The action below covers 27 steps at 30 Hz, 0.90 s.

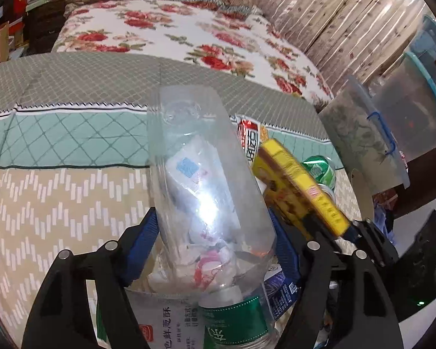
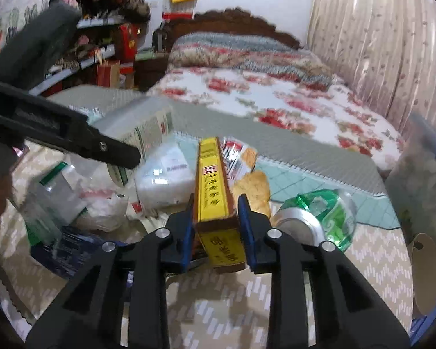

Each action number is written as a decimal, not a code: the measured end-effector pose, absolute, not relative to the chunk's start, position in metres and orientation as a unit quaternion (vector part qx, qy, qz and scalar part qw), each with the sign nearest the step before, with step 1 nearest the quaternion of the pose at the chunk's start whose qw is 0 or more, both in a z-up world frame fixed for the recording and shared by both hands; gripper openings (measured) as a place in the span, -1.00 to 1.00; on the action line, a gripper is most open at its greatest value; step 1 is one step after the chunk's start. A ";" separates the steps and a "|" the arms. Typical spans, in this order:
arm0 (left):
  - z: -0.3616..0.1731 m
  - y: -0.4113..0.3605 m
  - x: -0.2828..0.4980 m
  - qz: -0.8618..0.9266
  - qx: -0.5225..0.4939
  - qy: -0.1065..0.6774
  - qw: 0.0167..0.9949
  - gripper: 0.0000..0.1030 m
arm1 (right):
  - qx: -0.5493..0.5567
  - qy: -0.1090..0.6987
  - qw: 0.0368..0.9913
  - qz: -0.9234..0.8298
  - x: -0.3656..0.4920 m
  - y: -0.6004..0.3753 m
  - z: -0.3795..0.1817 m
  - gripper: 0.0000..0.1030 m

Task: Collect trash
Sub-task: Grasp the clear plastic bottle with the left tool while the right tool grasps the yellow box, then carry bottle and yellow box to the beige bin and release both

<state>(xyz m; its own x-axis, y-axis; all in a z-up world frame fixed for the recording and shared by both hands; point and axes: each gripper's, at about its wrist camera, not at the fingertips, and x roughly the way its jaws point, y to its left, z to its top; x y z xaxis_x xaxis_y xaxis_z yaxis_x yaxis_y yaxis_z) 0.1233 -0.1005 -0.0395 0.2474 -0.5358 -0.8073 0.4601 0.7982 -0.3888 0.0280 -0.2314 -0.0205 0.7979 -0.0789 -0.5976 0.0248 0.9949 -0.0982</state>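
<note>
Two grippers clamped, left gripper [image 1: 215, 250] on clear bottle [image 1: 200, 180], right gripper [image 2: 216, 226] on yellow box [image 2: 213, 186], green can [image 2: 316, 218] beside, wrappers [image 2: 160, 180] crowding.

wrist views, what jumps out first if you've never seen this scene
A clear bottle stuffed with wrappers fills the left view, upright between the left gripper's blue fingers. In the right view, the right gripper clamps a long yellow box above the trash heap, with a crushed green can lying to its right on the bedspread.

Floral bedspread [image 2: 276, 99], striped curtain [image 2: 378, 43], carved headboard [image 2: 232, 19], cluttered shelves [image 2: 96, 46].
</note>
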 end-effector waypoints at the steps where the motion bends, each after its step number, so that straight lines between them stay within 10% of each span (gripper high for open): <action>1: -0.037 -0.096 0.122 -0.315 -0.037 0.518 0.794 0.34 | -0.043 0.304 0.951 -0.036 0.023 -0.231 -0.016 -0.49; 27: 0.049 -0.153 0.013 -0.483 -0.032 0.432 0.761 0.34 | 0.161 0.239 0.945 -0.153 -0.139 -0.329 -0.009 -0.50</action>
